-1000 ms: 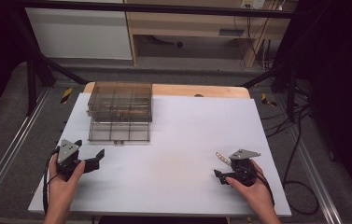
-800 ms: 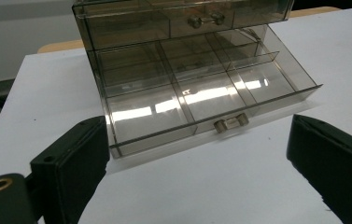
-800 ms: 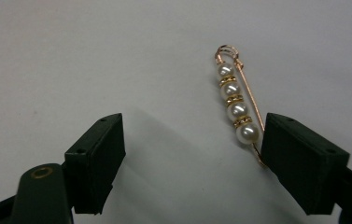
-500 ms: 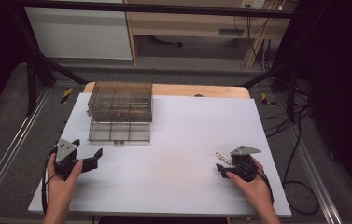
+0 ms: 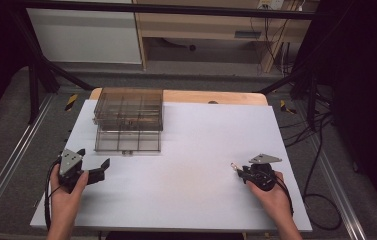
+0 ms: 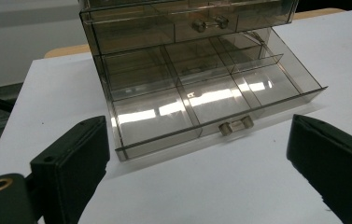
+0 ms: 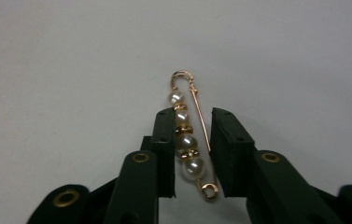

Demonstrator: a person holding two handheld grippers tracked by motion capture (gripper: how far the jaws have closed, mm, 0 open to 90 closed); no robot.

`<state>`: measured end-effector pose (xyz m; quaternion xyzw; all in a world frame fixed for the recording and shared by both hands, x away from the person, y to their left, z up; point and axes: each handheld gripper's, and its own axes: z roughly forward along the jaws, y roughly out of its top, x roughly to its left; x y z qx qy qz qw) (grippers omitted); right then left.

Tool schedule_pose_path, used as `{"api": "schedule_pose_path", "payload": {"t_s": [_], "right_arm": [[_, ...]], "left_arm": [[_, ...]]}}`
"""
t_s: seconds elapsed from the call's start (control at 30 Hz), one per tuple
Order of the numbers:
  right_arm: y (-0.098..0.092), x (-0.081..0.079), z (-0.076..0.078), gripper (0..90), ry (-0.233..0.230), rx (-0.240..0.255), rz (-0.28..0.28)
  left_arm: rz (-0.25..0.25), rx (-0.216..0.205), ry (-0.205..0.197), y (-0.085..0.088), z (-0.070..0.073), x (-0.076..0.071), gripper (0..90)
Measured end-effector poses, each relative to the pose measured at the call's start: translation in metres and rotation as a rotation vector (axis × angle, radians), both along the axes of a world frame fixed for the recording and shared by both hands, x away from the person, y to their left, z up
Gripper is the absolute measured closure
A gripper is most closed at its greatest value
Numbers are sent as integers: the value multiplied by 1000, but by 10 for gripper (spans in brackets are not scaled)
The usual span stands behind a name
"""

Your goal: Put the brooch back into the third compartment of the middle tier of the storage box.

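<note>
Your right gripper [image 7: 190,154] has just been closing around the pearl brooch pin [image 7: 190,140], and its jaws now stand on either side of that pin, the left pad against the pearls and the right pad at the gold wire; from the right gripper view I judge the pin clamped, though a thin gap beside the wire leaves a little doubt. The pin lies lengthwise between your jaws, its hooked clasp end poking out ahead of the fingertips and its small loop end back toward the gripper's body. In the high view the same right gripper [image 5: 243,172] sits low over the white table [image 5: 201,150] with the pin's tip showing just ahead of it. Your left gripper [image 6: 197,154] is spread wide with nothing between its jaws, and straight ahead of it stands the clear drawer organizer [image 6: 187,70], its bottom drawer [image 6: 211,100] already pulled out toward you, with no items in the divided compartments as far as I can see. So the drawer is ready and the pickup looks made or nearly so. What remains, by my reading, is lifting the pin off the table, carrying it across toward your left side, setting it into one compartment, and then pushing the drawer shut.
</note>
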<state>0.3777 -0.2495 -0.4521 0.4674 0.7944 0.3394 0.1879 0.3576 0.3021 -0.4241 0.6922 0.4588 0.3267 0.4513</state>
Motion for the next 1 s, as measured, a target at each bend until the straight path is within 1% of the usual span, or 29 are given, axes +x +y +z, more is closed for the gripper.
{"api": "schedule_pose_path", "payload": {"t_s": [0.03,0.1,0.27,0.4,0.57,0.63,0.8,0.87,0.93,1.0], "right_arm": [[0,0,0,792,-1,0,1],[-1,0,0,796,4,6,2],[0,-2,1,798,-2,0,6],[-2,-5,4,799,-26,31,0],[-3,-11,9,799,-44,66,11],[-2,-14,11,799,-51,77,14],[1,-20,14,799,-73,73,31],[4,-18,15,799,-78,67,38],[8,-17,16,799,-92,52,53],[11,-16,18,799,-100,56,58]], "left_arm": [[0,0,2,0,0,1,58],[4,4,7,0,-1,2,58],[0,9,13,0,-1,1,58],[5,6,1,1,0,0,58],[13,2,13,3,-2,3,58],[11,8,15,2,-2,3,58],[13,15,16,3,-2,1,58],[15,10,20,3,-3,1,58],[17,17,19,2,-3,1,58],[17,27,24,2,-3,1,58]]}}
